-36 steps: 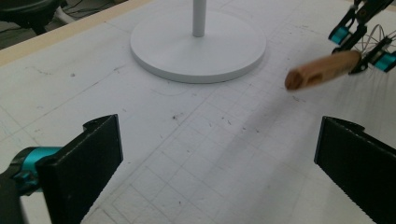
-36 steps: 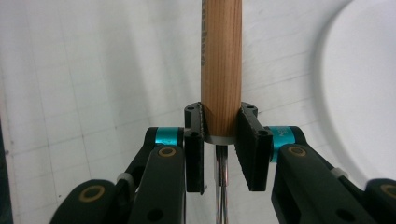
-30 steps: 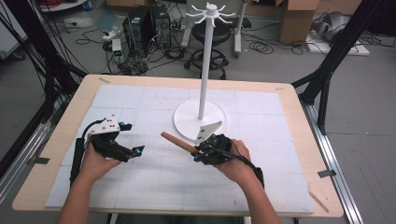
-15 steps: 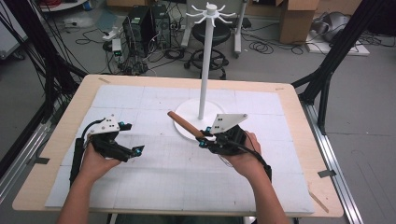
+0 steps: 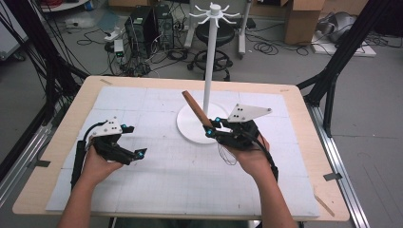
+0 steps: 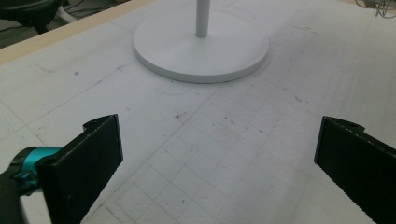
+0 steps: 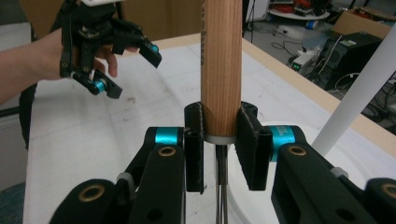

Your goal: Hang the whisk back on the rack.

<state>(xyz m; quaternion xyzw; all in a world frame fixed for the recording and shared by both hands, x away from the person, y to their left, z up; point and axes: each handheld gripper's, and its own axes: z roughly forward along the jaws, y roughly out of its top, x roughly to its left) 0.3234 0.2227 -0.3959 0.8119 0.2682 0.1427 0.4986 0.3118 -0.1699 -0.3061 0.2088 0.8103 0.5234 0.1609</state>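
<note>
A whisk with a wooden handle (image 5: 194,107) and thin wire loops (image 5: 223,155) is held above the table. My right gripper (image 5: 212,129) is shut on the handle's lower end, next to the white stand's round base (image 5: 190,127). In the right gripper view the handle (image 7: 221,70) rises straight up between the two pads (image 7: 250,144), wires hanging below. The stand's pole (image 5: 208,66) carries a ring of hooks (image 5: 214,13) at the top. My left gripper (image 5: 131,141) rests low over the mat at the left, open, nothing between its jaws (image 6: 219,158).
A white gridded mat (image 5: 157,180) covers the wooden table (image 5: 62,142). The stand's base (image 6: 201,44) lies ahead of the left gripper. The left hand and its gripper (image 7: 109,60) show far off in the right gripper view. Computers, cables and a stool stand beyond the table.
My right gripper has lifted the whisk off the mat and carried it right and farther back, the handle tilting more upright. The left gripper has stayed put.
</note>
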